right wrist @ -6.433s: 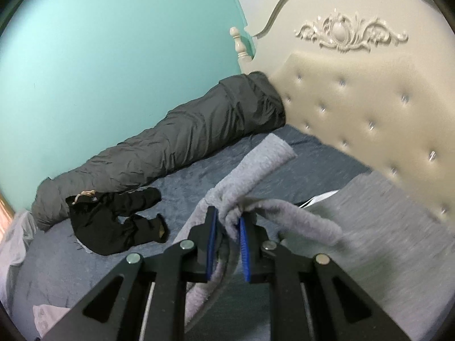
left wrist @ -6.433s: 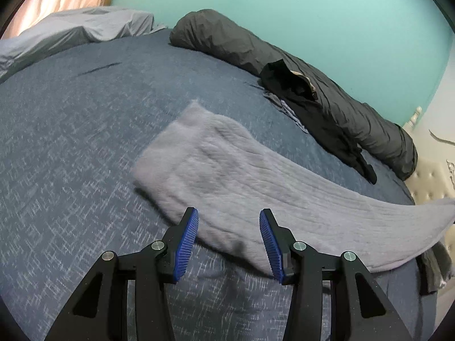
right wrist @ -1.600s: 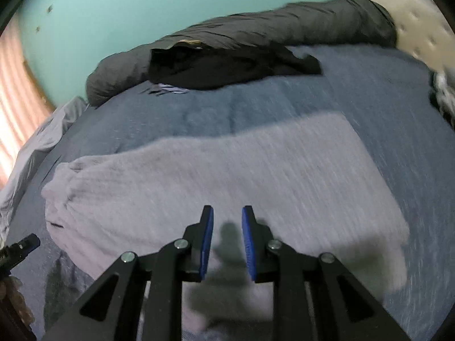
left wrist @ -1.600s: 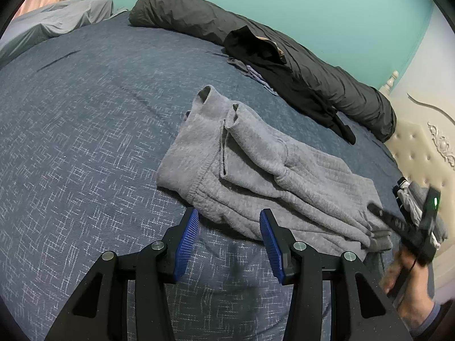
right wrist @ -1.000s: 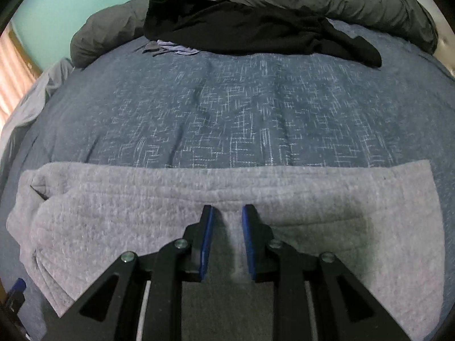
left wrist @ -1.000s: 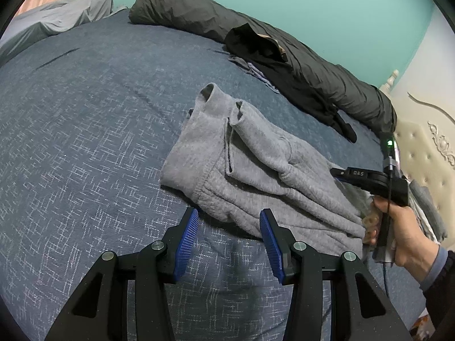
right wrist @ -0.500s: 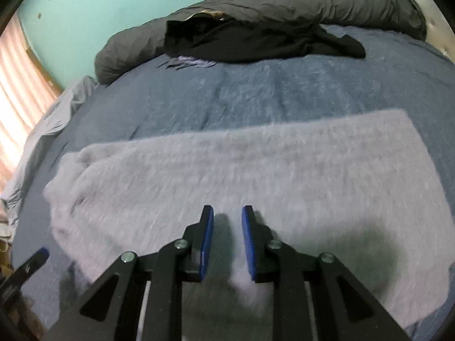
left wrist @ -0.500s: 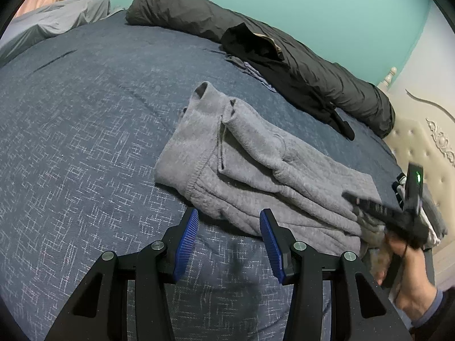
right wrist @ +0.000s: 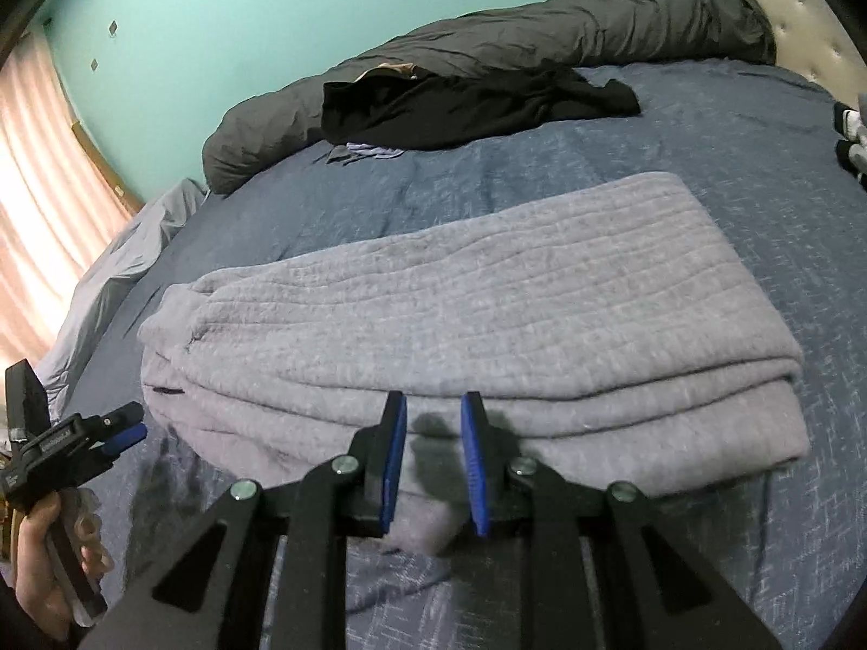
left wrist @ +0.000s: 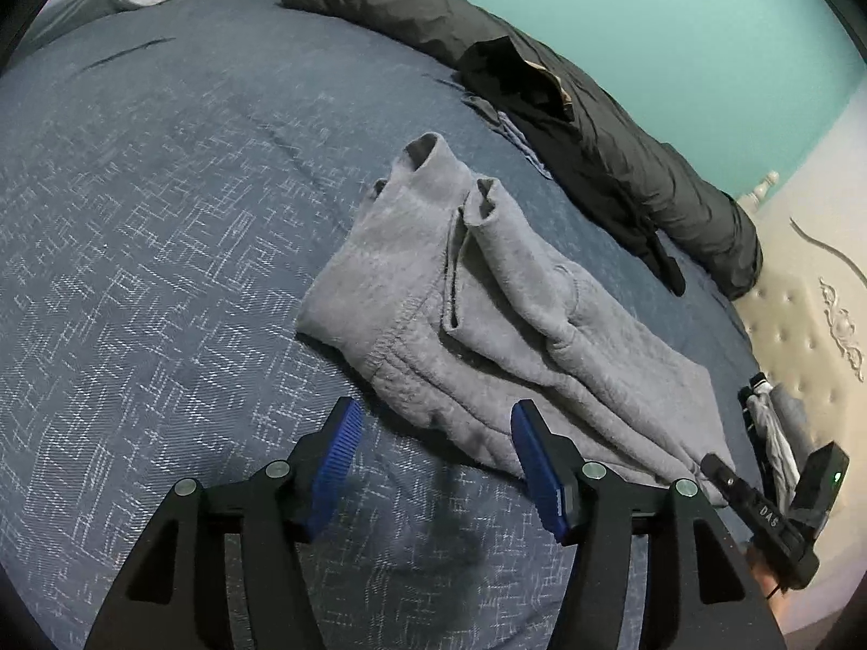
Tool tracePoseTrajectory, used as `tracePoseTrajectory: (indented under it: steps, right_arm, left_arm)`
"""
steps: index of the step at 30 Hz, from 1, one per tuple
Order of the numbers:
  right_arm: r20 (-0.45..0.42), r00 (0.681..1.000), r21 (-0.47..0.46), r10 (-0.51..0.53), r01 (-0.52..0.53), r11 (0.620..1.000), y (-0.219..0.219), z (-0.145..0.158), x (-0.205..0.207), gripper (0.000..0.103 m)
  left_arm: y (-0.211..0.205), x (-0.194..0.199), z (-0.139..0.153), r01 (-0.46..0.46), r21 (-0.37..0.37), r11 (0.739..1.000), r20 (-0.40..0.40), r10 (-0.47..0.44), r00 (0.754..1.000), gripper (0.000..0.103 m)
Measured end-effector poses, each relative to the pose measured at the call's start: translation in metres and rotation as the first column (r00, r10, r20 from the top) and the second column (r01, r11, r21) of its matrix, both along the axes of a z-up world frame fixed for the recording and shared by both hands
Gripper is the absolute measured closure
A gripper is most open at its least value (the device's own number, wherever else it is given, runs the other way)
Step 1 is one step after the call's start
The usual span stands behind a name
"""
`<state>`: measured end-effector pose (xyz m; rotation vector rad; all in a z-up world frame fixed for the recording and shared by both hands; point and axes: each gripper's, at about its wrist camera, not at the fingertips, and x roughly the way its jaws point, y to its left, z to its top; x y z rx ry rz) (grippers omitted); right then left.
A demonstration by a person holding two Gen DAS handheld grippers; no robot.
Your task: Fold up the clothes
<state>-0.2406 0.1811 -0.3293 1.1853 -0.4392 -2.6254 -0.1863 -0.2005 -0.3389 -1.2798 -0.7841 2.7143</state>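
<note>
Grey sweatpants (left wrist: 487, 314) lie folded over on the blue bedspread (left wrist: 162, 216), leg cuffs pointing away in the left wrist view. My left gripper (left wrist: 436, 460) hovers just short of the waistband edge; its jaws are opening and nothing is between them. In the right wrist view the same sweatpants (right wrist: 487, 314) form a wide folded stack. My right gripper (right wrist: 433, 457) hangs over their near edge, jaws a narrow gap apart with no cloth pinched, casting a shadow on the cloth. The left gripper (right wrist: 116, 428) shows at the far left, held by a hand (right wrist: 43, 558).
A black garment (right wrist: 460, 103) lies on a rolled dark grey duvet (right wrist: 596, 27) along the teal wall. A padded cream headboard (left wrist: 802, 314) and black-and-white clothing (left wrist: 769, 422) are at the right. A light grey sheet (right wrist: 108, 271) and a curtain (right wrist: 38, 162) are on the left.
The left jaws have spread wider. The right gripper has swept sideways and back to the sweatpants' near edge, keeping the same narrow gap. The sweatpants have not moved.
</note>
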Motion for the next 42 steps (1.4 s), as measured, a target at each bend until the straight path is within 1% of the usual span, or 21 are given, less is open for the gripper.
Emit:
tracePoseTrajectory:
  steps: [2, 4, 7, 8, 9, 10, 13, 15, 16, 18, 21, 23, 25, 27, 29, 33, 36, 39, 41, 42]
  right_arm:
    - [-0.009, 1.0, -0.009, 0.011, -0.011, 1.0, -0.008, 0.004, -0.008, 0.083]
    - [-0.011, 0.999, 0.001, 0.034, -0.034, 0.999, -0.02, 0.006, -0.016, 0.083]
    - [0.046, 0.998, 0.043, 0.041, -0.043, 0.998, -0.039, -0.007, -0.029, 0.084]
    - [0.065, 0.997, 0.057, 0.042, -0.046, 0.997, -0.046, -0.011, -0.033, 0.087]
    - [0.099, 0.995, 0.064, 0.025, -0.031, 0.997, -0.049, -0.022, -0.035, 0.088]
    - [0.11, 0.994, 0.067, 0.02, -0.027, 0.997, -0.05, -0.029, -0.034, 0.089]
    - [0.071, 0.997, 0.14, 0.024, -0.034, 0.99, -0.061, -0.044, -0.026, 0.089]
    - [0.07, 0.997, 0.162, 0.015, -0.026, 0.986, -0.065, -0.045, -0.026, 0.089]
    - [0.077, 0.997, 0.169, 0.011, -0.024, 0.985, -0.066, -0.043, -0.028, 0.089]
    - [0.084, 0.996, 0.138, 0.004, -0.015, 0.99, -0.061, -0.033, -0.029, 0.09]
    - [0.055, 0.998, 0.154, 0.009, -0.017, 0.988, -0.056, -0.026, -0.02, 0.09]
    - [0.091, 0.995, 0.169, 0.048, -0.063, 0.984, -0.059, -0.04, -0.02, 0.09]
    - [0.074, 0.997, 0.099, 0.035, -0.042, 0.994, -0.048, -0.029, -0.017, 0.09]
    - [0.077, 0.997, 0.023, 0.012, -0.014, 1.0, -0.033, -0.015, -0.012, 0.09]
    - [0.055, 0.998, 0.008, 0.028, -0.028, 1.0, -0.024, -0.003, 0.0, 0.09]
    - [0.053, 0.996, 0.044, 0.072, -0.074, 0.996, -0.003, 0.003, 0.025, 0.09]
    - [0.06, 0.997, 0.05, 0.056, -0.059, 0.997, 0.015, -0.001, 0.043, 0.09]
    - [0.074, 0.996, 0.041, 0.041, -0.044, 0.998, 0.032, -0.012, 0.052, 0.09]
    - [0.079, 0.996, 0.023, 0.031, -0.033, 0.999, 0.042, -0.018, 0.055, 0.09]
    - [0.082, 0.996, 0.009, 0.028, -0.028, 1.0, 0.046, -0.02, 0.057, 0.09]
  left_arm:
    - [0.002, 0.0, 0.0, 0.0, -0.009, 1.0, 0.002, 0.0, 1.0, 0.037]
    - [0.003, -0.001, -0.002, -0.005, -0.009, 1.0, 0.009, 0.005, 1.0, 0.033]
    - [0.002, -0.002, -0.003, -0.004, -0.008, 1.0, 0.015, 0.004, 1.0, 0.032]
    - [0.002, -0.003, -0.003, -0.003, -0.008, 1.0, 0.016, 0.003, 1.0, 0.033]
    - [0.002, -0.003, -0.004, -0.003, -0.008, 1.0, 0.018, 0.003, 1.0, 0.032]
    - [0.002, -0.004, -0.004, -0.002, -0.008, 1.0, 0.019, 0.002, 1.0, 0.032]
    - [-0.002, -0.005, -0.006, -0.01, 0.002, 1.0, 0.03, 0.01, 1.0, 0.033]
    - [-0.004, -0.005, -0.007, -0.02, 0.011, 1.0, 0.038, 0.019, 0.999, 0.033]
    - [-0.005, -0.004, -0.007, -0.023, 0.018, 1.0, 0.039, 0.023, 0.999, 0.032]
    - [-0.006, -0.003, -0.007, -0.026, 0.022, 0.999, 0.037, 0.025, 0.999, 0.032]
    - [-0.006, -0.004, -0.009, -0.032, 0.008, 0.999, 0.04, 0.031, 0.999, 0.032]
    - [-0.007, -0.005, -0.012, -0.045, 0.018, 0.999, 0.05, 0.044, 0.998, 0.032]
    - [-0.009, -0.006, -0.017, -0.059, 0.035, 0.998, 0.064, 0.057, 0.996, 0.032]
    - [-0.01, -0.007, -0.02, -0.073, 0.027, 0.997, 0.074, 0.071, 0.995, 0.032]
    - [-0.011, -0.008, -0.021, -0.079, 0.033, 0.996, 0.074, 0.077, 0.994, 0.032]
    - [-0.012, -0.012, -0.023, -0.094, 0.043, 0.995, 0.074, 0.091, 0.993, 0.029]
    - [-0.008, -0.017, -0.024, -0.096, 0.096, 0.991, 0.068, 0.09, 0.994, 0.029]
    - [-0.002, -0.022, -0.023, -0.091, 0.141, 0.986, 0.056, 0.083, 0.995, 0.027]
    - [0.001, -0.024, -0.021, -0.093, 0.155, 0.984, 0.044, 0.087, 0.995, 0.022]
    - [0.003, -0.026, -0.021, -0.102, 0.154, 0.983, 0.042, 0.097, 0.994, 0.018]
